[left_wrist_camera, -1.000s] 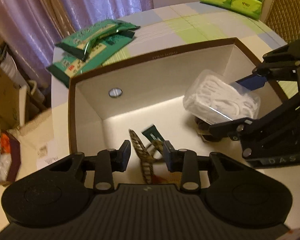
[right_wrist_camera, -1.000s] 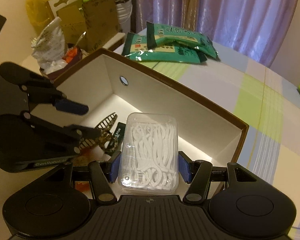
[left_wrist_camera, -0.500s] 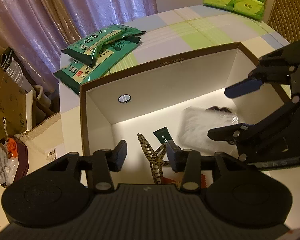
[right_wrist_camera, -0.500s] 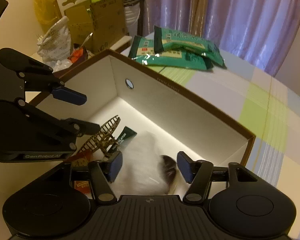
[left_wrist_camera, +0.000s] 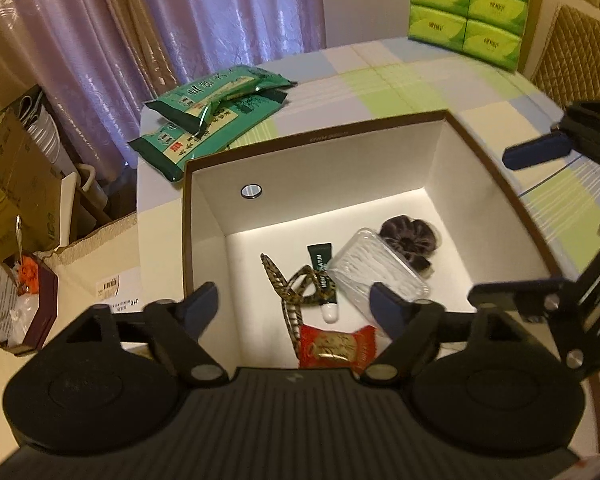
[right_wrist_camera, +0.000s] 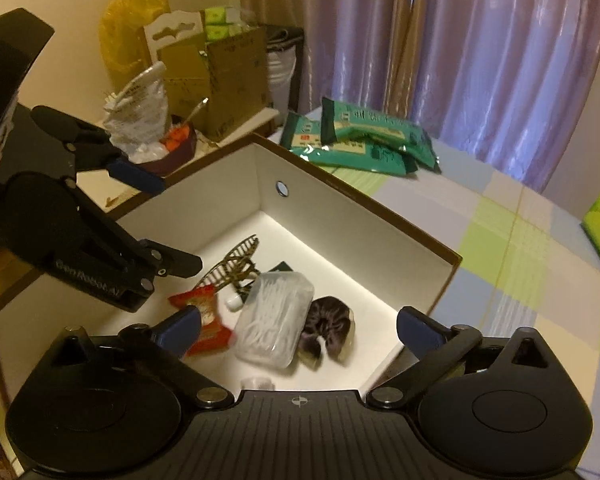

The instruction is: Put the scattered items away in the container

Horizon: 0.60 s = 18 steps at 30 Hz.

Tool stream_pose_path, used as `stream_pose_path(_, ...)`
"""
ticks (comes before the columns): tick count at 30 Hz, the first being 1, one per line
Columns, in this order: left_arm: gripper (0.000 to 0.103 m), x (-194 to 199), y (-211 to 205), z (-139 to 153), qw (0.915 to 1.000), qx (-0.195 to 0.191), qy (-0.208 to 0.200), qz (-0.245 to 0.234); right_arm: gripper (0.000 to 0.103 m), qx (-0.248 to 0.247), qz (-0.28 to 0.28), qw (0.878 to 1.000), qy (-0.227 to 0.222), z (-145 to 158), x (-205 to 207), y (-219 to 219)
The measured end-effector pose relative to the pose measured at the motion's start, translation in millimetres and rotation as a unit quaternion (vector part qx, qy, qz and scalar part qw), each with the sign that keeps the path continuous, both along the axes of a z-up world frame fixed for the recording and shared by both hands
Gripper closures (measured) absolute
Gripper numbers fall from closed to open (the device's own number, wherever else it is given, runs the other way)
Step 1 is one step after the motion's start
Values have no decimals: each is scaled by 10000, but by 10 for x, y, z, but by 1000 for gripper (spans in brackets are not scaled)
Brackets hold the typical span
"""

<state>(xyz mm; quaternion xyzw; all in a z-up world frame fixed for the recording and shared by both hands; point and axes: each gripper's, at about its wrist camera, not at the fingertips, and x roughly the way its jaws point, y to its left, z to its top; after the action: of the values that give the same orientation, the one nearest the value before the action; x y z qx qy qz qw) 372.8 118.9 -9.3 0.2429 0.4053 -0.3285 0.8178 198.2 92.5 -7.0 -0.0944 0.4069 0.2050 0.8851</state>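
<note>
A brown-rimmed white box sits on the checked tablecloth. Inside it lie a clear case of floss picks, a dark scrunchie, a patterned hair claw, a small dark tube and a red snack packet. My left gripper hovers open above the box's near side, holding nothing. My right gripper is open above the opposite side, over the floss case, and holds nothing.
Two green snack packs lie on the table beyond the box. Green tissue packs stand at the far edge. Cardboard boxes and a bowl with a bag crowd the side area. Purple curtains hang behind.
My right gripper opened and let the floss case fall into the box beside the scrunchie. Both grippers rose and pulled back, and my left gripper opened wider.
</note>
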Motion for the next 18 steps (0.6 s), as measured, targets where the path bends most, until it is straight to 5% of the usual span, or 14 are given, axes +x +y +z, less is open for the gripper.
stream_pose_path(7,11,-318,163,284,9988,-378,-70,298,2,94,-206,9996,-189,146,-362,-41)
stream_pose_path(18,1,-846,321,647,9933,-421,-885,614,2,277,-636,9969,-367,345,-726,-131)
